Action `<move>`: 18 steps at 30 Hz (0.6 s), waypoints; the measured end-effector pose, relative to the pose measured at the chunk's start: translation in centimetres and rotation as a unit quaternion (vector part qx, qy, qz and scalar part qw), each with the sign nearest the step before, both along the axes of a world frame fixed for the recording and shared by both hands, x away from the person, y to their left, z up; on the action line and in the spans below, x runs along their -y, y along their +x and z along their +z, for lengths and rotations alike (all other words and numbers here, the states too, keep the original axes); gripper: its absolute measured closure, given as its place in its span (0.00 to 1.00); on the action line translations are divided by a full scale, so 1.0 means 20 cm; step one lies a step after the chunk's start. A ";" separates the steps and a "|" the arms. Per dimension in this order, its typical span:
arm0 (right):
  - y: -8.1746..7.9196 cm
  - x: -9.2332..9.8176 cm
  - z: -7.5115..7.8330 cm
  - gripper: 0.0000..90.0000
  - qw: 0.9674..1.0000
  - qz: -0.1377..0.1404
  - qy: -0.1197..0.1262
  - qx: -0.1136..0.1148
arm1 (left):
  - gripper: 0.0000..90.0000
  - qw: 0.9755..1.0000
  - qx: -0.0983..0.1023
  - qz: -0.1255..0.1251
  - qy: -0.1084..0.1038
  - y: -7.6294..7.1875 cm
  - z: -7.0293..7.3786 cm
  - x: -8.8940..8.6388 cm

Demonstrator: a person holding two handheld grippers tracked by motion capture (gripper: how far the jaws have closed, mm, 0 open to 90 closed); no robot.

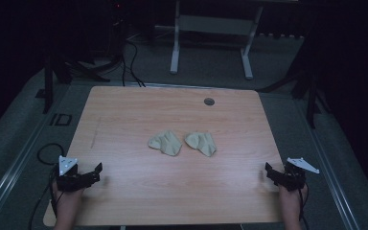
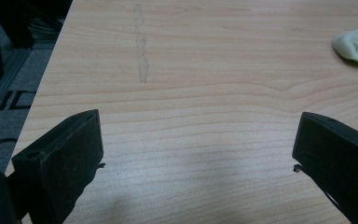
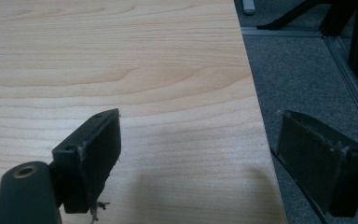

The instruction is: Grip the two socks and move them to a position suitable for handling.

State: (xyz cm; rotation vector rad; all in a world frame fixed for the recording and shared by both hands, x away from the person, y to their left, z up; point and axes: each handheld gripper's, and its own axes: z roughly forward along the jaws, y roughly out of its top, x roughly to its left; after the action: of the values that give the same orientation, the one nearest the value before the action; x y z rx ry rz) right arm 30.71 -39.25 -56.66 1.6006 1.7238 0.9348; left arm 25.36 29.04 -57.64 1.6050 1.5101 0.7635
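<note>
A: We log the start state. Left gripper (image 1: 88,176) rests at the near left corner of the wooden table (image 1: 124,201), right gripper (image 1: 275,175) at the near right edge. In both gripper views the jaws stand wide apart with bare tabletop between them; neither has hold of anything.

B: Agreed. The two things in play are the pale cloth pieces, which look like socks. The left sock (image 1: 165,143) and right sock (image 1: 201,143) lie crumpled near the table's middle, just beside each other, not touching as far as we can tell. Both are well apart from the grippers. The left gripper view catches a corner of one sock (image 2: 356,44) at its upper right.

A: Risks from here, as we judge them: the socks are limp and bunched, so a pinch may take a single fold and the rest could drag or slip out on the lift.

B: We add that the two lie so close that a reach for one could snag or shove the other. Jaws coming down too flat could also scrape the wood and push the fabric ahead instead of catching it.

A: The right gripper's outer jaw hangs past the table edge in its own view; we note a possible knock against the edge on a low sweep inward.
</note>
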 end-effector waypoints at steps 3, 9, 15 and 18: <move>0.00 0.00 0.00 0.15 1.000 0.003 -0.002 -0.003 | 0.02 1.000 -0.001 -0.003 -0.003 0.00 0.01 0.00; 0.01 0.00 0.00 0.15 0.999 0.020 -0.018 -0.020 | 0.02 1.000 0.000 -0.008 -0.001 0.00 0.01 0.01; 0.04 0.02 0.02 0.15 0.996 0.059 -0.006 -0.065 | 0.02 1.000 -0.004 -0.011 -0.003 0.01 0.00 0.01; 0.06 0.02 0.06 0.15 0.995 0.072 0.004 -0.074 | 0.02 1.000 -0.007 -0.012 -0.004 0.01 0.00 0.01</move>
State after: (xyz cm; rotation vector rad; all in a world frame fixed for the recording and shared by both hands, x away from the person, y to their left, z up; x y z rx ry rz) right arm 31.99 -39.57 -55.52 1.6038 1.9612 0.9113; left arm 25.54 28.93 -57.58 1.6225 1.5009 0.7328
